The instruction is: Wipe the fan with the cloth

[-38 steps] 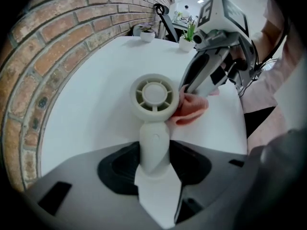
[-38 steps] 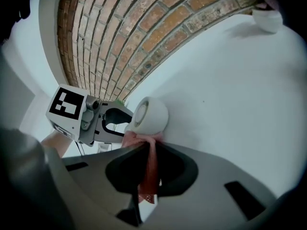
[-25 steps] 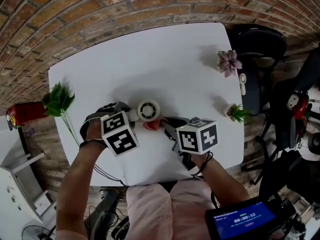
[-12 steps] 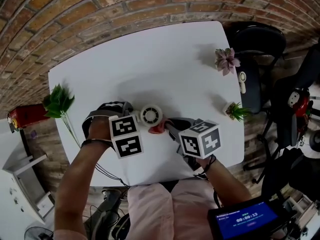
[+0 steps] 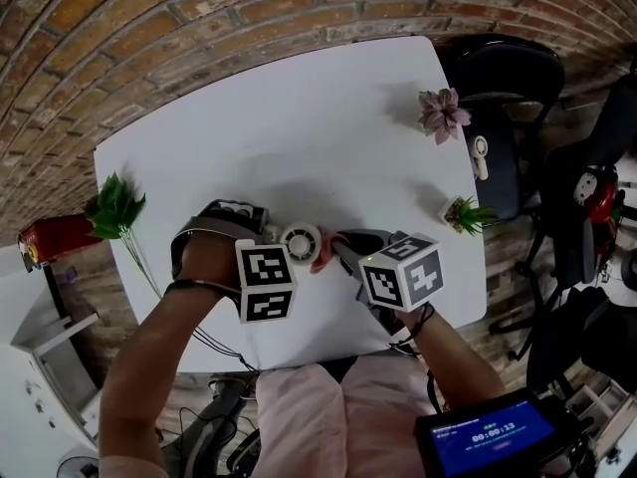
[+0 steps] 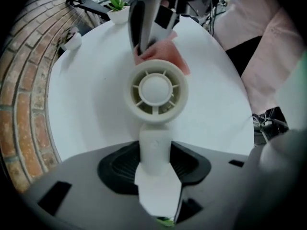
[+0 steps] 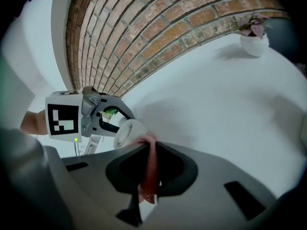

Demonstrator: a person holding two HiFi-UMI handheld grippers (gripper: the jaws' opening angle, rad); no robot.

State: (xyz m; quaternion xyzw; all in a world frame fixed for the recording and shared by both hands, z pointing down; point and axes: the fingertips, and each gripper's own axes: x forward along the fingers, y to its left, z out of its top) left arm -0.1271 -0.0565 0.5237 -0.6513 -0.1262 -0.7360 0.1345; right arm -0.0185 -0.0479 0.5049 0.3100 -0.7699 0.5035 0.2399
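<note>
A small white hand fan [image 6: 156, 90] hangs over the white table [image 5: 299, 118], its round grille facing the left gripper view. My left gripper [image 6: 154, 153] points down and is shut on the fan's handle [image 6: 154, 150]. In the head view the fan [image 5: 301, 239] shows just past the left marker cube [image 5: 267, 280]. My right gripper [image 7: 148, 150] is shut on a pink cloth [image 7: 151, 171] and presses it against the fan's rim [image 7: 129, 132]. The cloth [image 6: 165, 54] bunches behind the fan head, beside the right gripper's fingers [image 6: 144, 18].
A pink succulent in a white pot [image 5: 441, 113] and a small green potted plant [image 5: 466, 214] stand near the table's right edge. A leafy green plant [image 5: 114, 207] sits at the left edge. A black chair [image 5: 508, 78] stands right of the table.
My left gripper has rolled about its own axis, turning the fan with it, and its cube sits a little nearer the person. The right gripper keeps the cloth against the fan.
</note>
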